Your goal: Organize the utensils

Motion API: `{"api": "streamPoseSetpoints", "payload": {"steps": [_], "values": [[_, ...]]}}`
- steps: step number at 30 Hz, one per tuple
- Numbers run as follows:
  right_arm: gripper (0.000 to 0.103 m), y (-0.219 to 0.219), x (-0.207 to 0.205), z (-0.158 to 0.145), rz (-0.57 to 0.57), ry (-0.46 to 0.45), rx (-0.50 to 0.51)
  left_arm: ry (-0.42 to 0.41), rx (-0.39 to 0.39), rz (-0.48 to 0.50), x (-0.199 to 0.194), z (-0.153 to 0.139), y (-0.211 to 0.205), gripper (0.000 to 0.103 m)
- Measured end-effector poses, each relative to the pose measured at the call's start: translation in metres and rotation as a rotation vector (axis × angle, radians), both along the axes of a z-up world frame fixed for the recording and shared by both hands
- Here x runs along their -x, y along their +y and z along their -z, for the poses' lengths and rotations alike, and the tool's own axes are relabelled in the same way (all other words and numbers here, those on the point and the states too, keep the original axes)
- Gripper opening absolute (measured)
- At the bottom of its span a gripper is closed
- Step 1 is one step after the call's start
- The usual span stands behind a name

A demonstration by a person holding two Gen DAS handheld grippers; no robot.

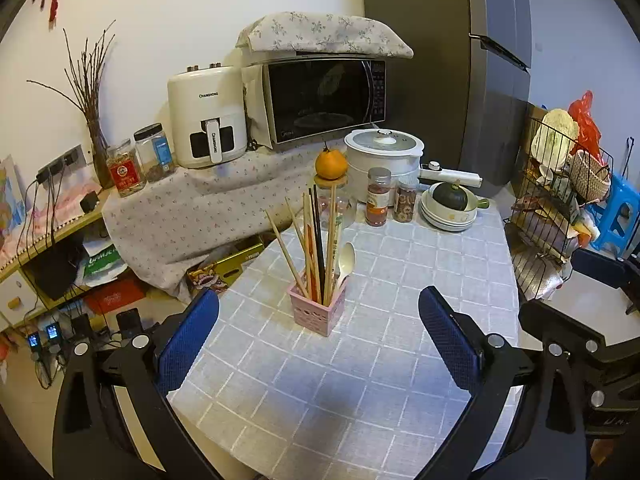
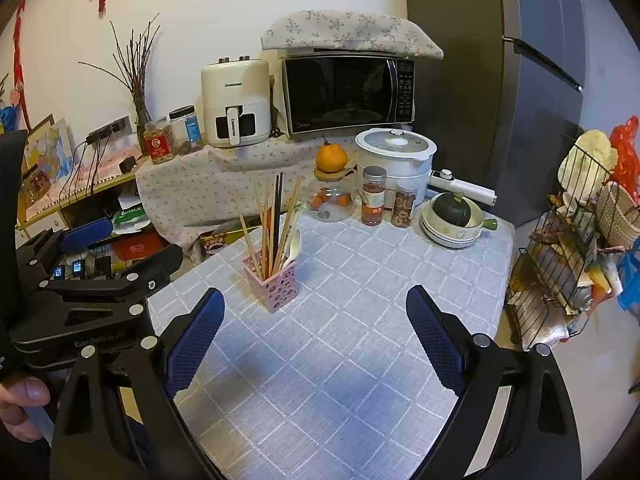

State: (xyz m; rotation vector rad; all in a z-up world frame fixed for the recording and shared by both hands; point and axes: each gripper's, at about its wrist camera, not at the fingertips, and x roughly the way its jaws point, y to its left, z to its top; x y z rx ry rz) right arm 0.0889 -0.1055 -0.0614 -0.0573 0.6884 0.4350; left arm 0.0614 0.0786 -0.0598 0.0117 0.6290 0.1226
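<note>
The left claw (image 1: 319,328) is spread wide and holds nothing. The pink holder (image 1: 316,309) stands on the worktop (image 1: 360,380) right in front of it, between its two blue fingers (image 1: 188,344) and a little farther out. Chopsticks (image 1: 316,240) and a white spoon (image 1: 346,258) stick up out of the holder.

The right claw (image 2: 315,338) is spread wide too, with nothing in it. From this claw, the pink holder sits ahead and a bit to the left, near the left blue finger. Far past the holder stand a glass jar (image 2: 332,200) with an orange (image 2: 331,157) on top, two spice jars (image 2: 374,196) and a white pot (image 2: 396,156).
</note>
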Motion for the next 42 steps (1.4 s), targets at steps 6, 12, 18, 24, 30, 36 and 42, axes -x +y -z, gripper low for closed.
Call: {"api": "streamPoseSetpoints", "payload": {"steps": [6,12,18,24,30,36,42], "values": [[0.09,-0.0015,-0.0009,0.001,0.012,0.0,-0.004,0.0,0.007,0.001,0.0004,0.0003,0.0006,0.096],[0.09,-0.0024,-0.0011,-0.0007,0.018,-0.002,-0.004,0.002,0.028,0.003,0.0011,0.0007,0.0022,0.096],[0.09,-0.0028,-0.0016,-0.0013,0.029,-0.003,-0.002,0.005,0.037,0.007,0.0001,0.0011,0.0028,0.096],[0.09,-0.0026,-0.0012,-0.0016,0.03,-0.006,0.002,0.011,0.037,0.004,0.0012,0.0028,0.0016,0.096],[0.09,-0.0021,-0.0008,-0.0016,0.032,-0.005,0.001,0.008,0.04,0.003,0.0013,0.003,0.0016,0.096],[0.09,-0.0027,-0.0011,-0.0012,0.027,-0.003,0.003,0.003,0.05,0.008,0.0031,0.0033,0.0021,0.096],[0.09,-0.0033,-0.0021,0.0001,0.026,0.0,0.002,0.02,0.035,-0.009,0.0023,0.0032,0.0012,0.096]]}}
